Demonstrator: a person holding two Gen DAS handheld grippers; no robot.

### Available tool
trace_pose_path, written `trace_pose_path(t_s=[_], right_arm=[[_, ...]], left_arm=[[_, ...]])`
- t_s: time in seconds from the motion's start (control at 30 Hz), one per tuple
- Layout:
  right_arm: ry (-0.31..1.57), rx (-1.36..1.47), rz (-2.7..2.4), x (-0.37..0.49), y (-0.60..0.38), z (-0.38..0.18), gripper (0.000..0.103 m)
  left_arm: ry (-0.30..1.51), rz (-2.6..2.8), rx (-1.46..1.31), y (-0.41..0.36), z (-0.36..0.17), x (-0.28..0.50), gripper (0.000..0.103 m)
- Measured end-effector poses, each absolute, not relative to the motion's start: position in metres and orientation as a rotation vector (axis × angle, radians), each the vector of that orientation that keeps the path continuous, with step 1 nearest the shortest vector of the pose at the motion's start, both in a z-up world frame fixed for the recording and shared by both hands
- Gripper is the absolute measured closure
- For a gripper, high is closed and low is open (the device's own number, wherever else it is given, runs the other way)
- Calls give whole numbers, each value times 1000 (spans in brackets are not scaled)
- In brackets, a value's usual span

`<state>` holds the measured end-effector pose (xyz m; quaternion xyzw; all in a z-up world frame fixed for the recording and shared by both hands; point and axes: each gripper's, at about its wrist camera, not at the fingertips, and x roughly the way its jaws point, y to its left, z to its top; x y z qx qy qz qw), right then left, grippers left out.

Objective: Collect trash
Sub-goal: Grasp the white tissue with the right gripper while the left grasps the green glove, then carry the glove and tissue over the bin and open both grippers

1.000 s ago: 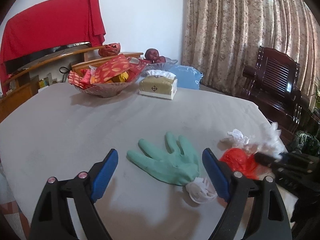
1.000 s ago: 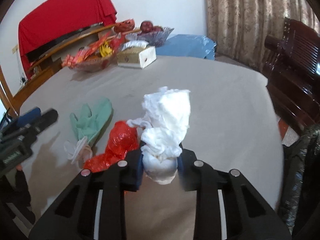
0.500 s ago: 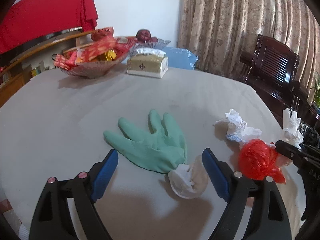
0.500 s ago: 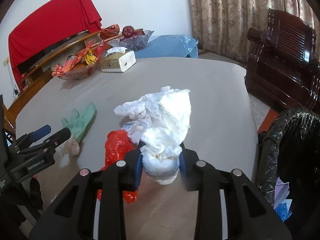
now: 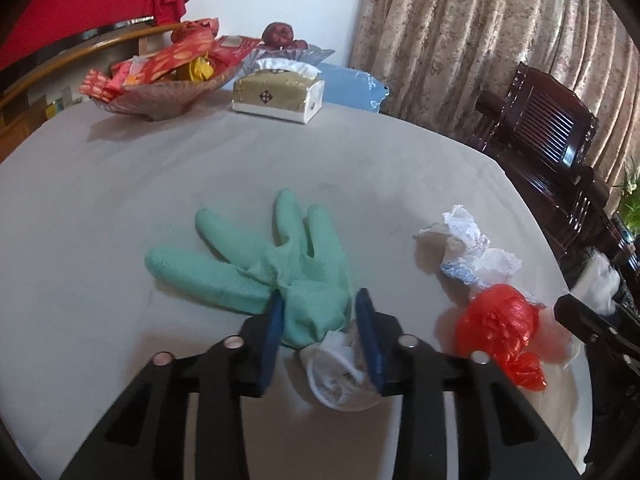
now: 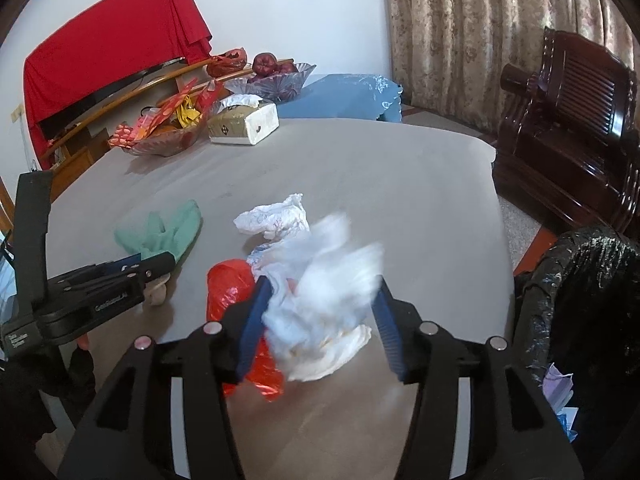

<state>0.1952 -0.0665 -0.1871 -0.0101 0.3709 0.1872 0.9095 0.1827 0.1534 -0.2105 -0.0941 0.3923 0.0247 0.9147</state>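
left wrist | grey table (image 5: 120, 200) | patterned curtain (image 5: 480, 40) | dark wooden chair (image 5: 548, 136)

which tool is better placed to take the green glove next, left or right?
Left. The left tool has just been closing astride the green rubber glove at its cuff; the right tool, just opening, has white crumpled tissue between its pads.

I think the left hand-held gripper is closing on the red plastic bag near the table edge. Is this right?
Not quite. In the left wrist view, the left hand-held gripper is closing on the green glove, at its cuff; the red plastic bag lies untouched to its right.
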Motion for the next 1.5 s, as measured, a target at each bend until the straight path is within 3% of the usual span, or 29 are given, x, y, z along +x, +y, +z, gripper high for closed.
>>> trace_pose_path(t_s=[0.1, 0.27, 0.33, 0.4, 0.5, 1.5], right_arm=[[776, -10, 379, 193, -72, -186, 49], [800, -6, 371, 185, -79, -191, 49], [813, -3, 378, 181, -83, -193, 57], [824, 21, 405, 179, -85, -193, 79], [815, 26, 418, 175, -86, -187, 88], [527, 48, 291, 121, -157, -65, 90]], left_arm=[[792, 46, -188, 153, -206, 178, 80], [800, 34, -179, 155, -203, 165, 81], [809, 35, -182, 158, -204, 159, 82], [813, 34, -184, 159, -203, 155, 82], [803, 28, -176, 156, -199, 150, 82], [553, -195, -104, 61, -86, 126, 82]])
